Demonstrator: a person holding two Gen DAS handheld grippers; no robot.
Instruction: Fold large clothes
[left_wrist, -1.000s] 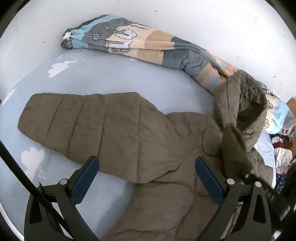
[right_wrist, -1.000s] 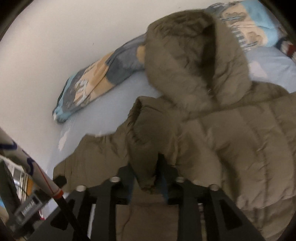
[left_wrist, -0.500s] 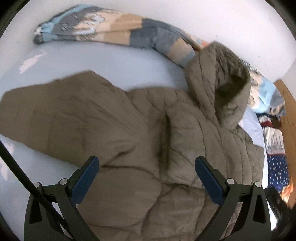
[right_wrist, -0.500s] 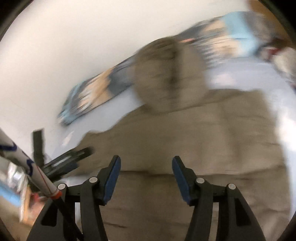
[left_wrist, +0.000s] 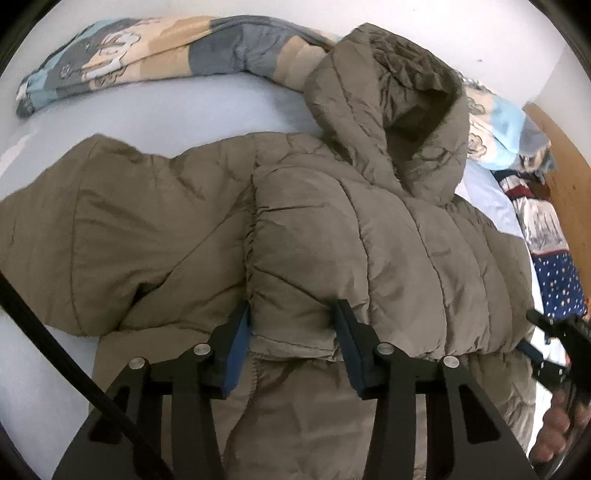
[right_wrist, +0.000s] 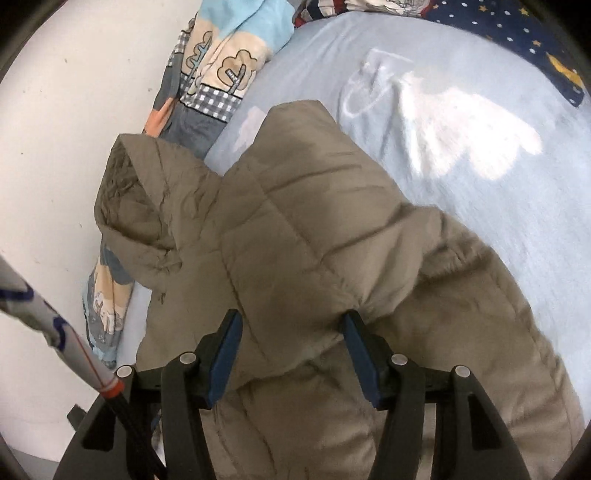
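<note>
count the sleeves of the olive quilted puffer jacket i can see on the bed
2. One sleeve lies spread leftward on the pale blue sheet in the left wrist view; the other sleeve stretches away toward the sheet's white print in the right wrist view.

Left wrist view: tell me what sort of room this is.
Most likely a bedroom: a light blue bedsheet with white prints, a patterned quilt bunched along the white wall, and a padded jacket spread for folding.
</note>
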